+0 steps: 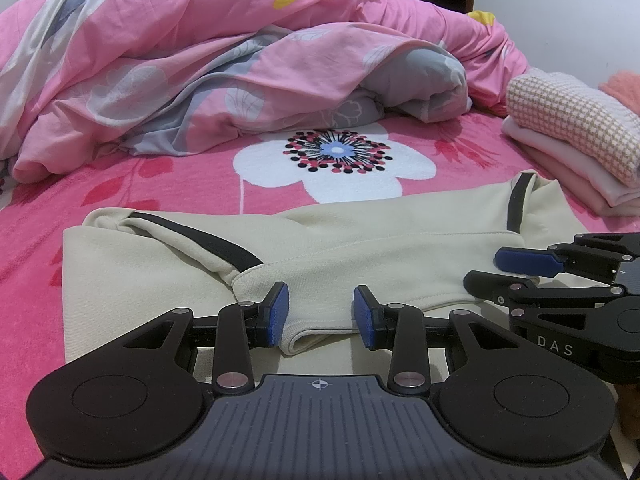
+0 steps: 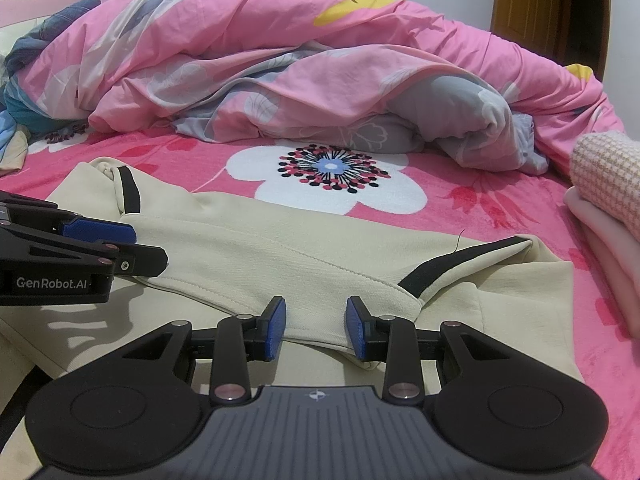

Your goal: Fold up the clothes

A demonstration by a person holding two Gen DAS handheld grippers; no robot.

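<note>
Nearest the cameras, the left gripper point(image 1: 320, 316) and the right gripper point(image 2: 316, 326) are found side by side, both angled down over the near part of a cream garment point(image 1: 360, 252). Each is seen with its blue pads parted and a folded cream edge lying in the gap; no pad is seen pressing on cloth, so both are recorded as open and nothing is judged to be held. The paired placement is consistent with readiness to take one edge at two points, so that a fold could be carried over evenly.

The cream garment, trimmed with black bands point(image 1: 216, 242), is laid flat on the bed point(image 1: 32, 216), with both sleeves already turned inward across the body. A fold partly made is judged from this; a further fold appears outstanding.

To the right of the garment, well apart from it, a stack of folded clothes point(image 1: 576, 136) is noted, a checked piece uppermost on pale pink ones. It is judged to be the place for finished items.

Farthest off, a pink floral duvet point(image 1: 200, 60) is found bunched across the back of the bed, presumably pushed aside to leave working room. A wooden door point(image 2: 536, 4) is visible beyond.
</note>
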